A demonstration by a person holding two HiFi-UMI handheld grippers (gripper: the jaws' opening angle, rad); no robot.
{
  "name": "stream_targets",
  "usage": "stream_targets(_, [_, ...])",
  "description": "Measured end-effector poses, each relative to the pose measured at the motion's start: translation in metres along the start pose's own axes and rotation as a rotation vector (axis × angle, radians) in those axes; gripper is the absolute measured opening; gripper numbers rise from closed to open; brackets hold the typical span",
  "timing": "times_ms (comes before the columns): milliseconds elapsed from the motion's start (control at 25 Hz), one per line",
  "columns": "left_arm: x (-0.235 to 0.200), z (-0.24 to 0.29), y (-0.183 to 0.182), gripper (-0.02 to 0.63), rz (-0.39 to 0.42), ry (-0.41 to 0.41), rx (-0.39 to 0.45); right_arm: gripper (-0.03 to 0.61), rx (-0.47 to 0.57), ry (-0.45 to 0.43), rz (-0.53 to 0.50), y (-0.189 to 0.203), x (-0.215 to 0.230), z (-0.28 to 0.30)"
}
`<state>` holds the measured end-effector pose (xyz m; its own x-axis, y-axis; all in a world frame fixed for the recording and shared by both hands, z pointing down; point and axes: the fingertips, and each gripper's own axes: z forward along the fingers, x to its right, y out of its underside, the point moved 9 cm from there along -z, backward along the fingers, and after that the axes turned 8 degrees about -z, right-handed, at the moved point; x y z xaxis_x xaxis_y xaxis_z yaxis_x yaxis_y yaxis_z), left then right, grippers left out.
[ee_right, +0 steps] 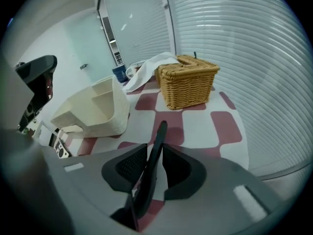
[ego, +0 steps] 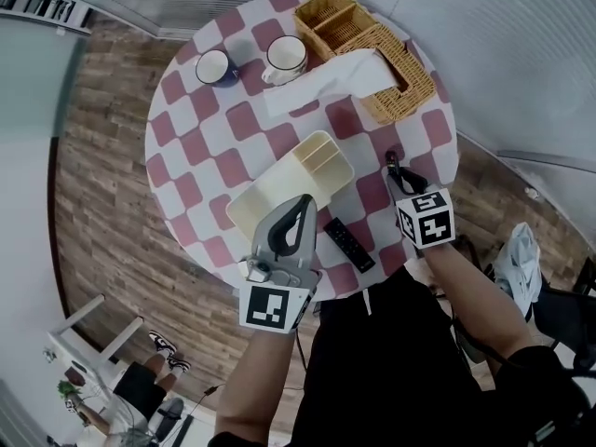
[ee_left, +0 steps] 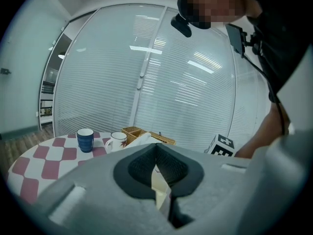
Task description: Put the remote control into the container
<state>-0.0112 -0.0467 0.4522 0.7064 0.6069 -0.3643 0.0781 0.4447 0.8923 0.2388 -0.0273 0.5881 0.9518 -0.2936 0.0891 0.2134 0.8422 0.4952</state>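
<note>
A cream container (ego: 307, 170) with dividers lies in the middle of the round checkered table (ego: 186, 138). My left gripper (ego: 296, 214) is at its near end, jaws shut with the container's cream wall (ee_left: 159, 192) showing between them. My right gripper (ego: 396, 170) hovers to the right of the container and is shut on a thin black remote control (ee_right: 155, 155), which stands on edge between the pads and sticks out past the jaws. A second black remote (ego: 349, 245) lies flat on the table between the two grippers, and its buttons (ee_right: 59, 145) show in the right gripper view.
A wicker basket (ego: 377, 59) stands at the far right with a white cloth (ego: 326, 82) draped from it. A blue mug (ego: 216, 66) and a white mug (ego: 286, 57) stand at the back. The table's edge (ego: 438, 203) runs close by the right gripper.
</note>
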Motion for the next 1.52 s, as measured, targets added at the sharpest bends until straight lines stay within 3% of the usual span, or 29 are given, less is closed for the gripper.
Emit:
stream_targets(200, [-0.001,-0.008,-0.002,0.0,-0.009,-0.023,0.016,0.14,-0.06,-0.035,-0.029,0.004,-0.012,0.011])
stream_targets(280, [-0.002,-0.013,-0.003,0.0,-0.01,-0.033,0.022,0.102,-0.071,-0.03,-0.011,0.008,-0.004,0.015])
stream_targets(560, [-0.008,-0.03,0.002,0.0,-0.015,-0.075,0.023,0.064,-0.007,-0.107,0.04,0.015,0.004,0.015])
stream_targets(760, [-0.006,-0.034,0.001,0.0,-0.026,-0.086,0.031,0.064,0.132,-0.142,0.068,0.014,0.001,0.002])
stream_targets(960, [-0.003,-0.039,-0.005,0.0,-0.02,-0.092,0.045,0.064,0.371,-0.25,0.064,-0.006,0.0,-0.025])
stream_targets(1160, [0.002,-0.049,-0.015,0.0,-0.017,-0.11,0.065,0.066,0.568,-0.342,-0.041,-0.034,-0.007,-0.056])
stream_targets(1360, [0.008,-0.059,-0.03,0.0,-0.009,-0.122,0.09,0.066,0.665,-0.414,-0.168,-0.069,-0.016,-0.086])
stream_targets(1520, [0.01,-0.065,-0.044,0.0,0.006,-0.134,0.121,0.067,0.686,-0.504,-0.321,-0.101,-0.028,-0.103])
